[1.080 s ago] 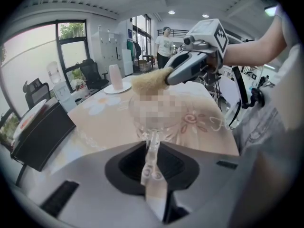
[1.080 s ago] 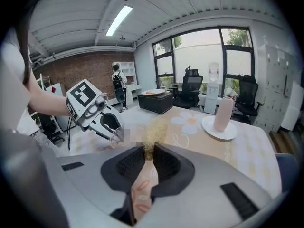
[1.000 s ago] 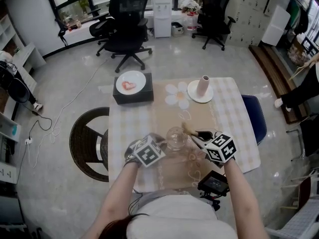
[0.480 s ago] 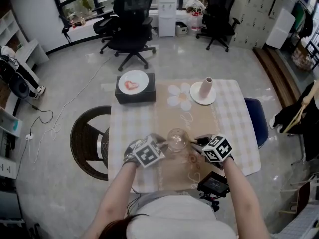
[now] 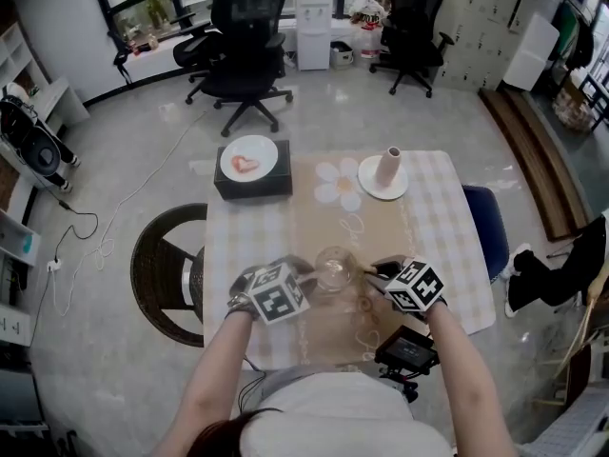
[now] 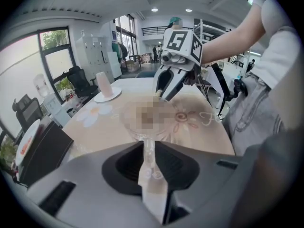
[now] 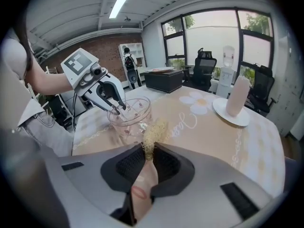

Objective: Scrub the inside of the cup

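Clear glass cup with faint floral print on beige checked tablecloth, near middle, toward near edge. We see left gripper clamped on cup's left rim, glass wall pinched between jaws. Right gripper closed on pale-handled scrubber with straw-coloured fibre head; head just right of cup, outside it.

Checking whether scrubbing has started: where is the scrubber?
The scrubber is clamped in the right gripper, low centre in the right gripper view, its tuft beside the glass cup.
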The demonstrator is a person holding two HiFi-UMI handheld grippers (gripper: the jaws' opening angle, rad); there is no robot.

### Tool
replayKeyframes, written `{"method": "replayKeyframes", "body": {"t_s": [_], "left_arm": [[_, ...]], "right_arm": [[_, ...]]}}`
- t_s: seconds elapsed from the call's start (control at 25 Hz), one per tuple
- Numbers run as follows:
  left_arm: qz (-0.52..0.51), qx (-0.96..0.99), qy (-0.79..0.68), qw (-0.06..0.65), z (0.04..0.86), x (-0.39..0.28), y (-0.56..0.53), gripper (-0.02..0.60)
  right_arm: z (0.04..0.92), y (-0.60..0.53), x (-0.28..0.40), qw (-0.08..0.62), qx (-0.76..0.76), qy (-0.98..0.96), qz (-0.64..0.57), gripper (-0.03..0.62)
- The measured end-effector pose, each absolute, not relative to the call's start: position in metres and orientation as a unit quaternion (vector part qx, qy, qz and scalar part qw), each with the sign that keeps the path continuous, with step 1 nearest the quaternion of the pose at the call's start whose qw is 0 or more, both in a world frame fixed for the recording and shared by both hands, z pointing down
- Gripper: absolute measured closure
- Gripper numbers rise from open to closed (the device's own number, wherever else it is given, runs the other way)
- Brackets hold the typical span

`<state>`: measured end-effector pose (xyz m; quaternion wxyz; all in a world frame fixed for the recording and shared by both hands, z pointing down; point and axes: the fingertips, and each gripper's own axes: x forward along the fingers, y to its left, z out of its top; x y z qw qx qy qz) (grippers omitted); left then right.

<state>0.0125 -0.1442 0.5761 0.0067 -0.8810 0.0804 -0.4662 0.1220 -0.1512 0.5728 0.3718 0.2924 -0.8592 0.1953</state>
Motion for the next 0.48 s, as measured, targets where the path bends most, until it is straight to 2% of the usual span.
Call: {"method": "replayKeyframes", "body": {"t_s": [0.24, 0.48], "left_arm": [[-0.459, -0.885, 0.078, 0.033, 0.574, 0.015, -0.146, 0.523], [-0.451, -0.883, 0.065, 0.113, 0.569, 0.019, -0.146, 0.523]], "right_arm": [[0.555, -0.156, 0.13, 0.351, 0.312, -0.865, 0.177, 0.539], [0.526, -0.16, 0.134, 0.32, 0.325, -0.878, 0.148, 0.539]]}}
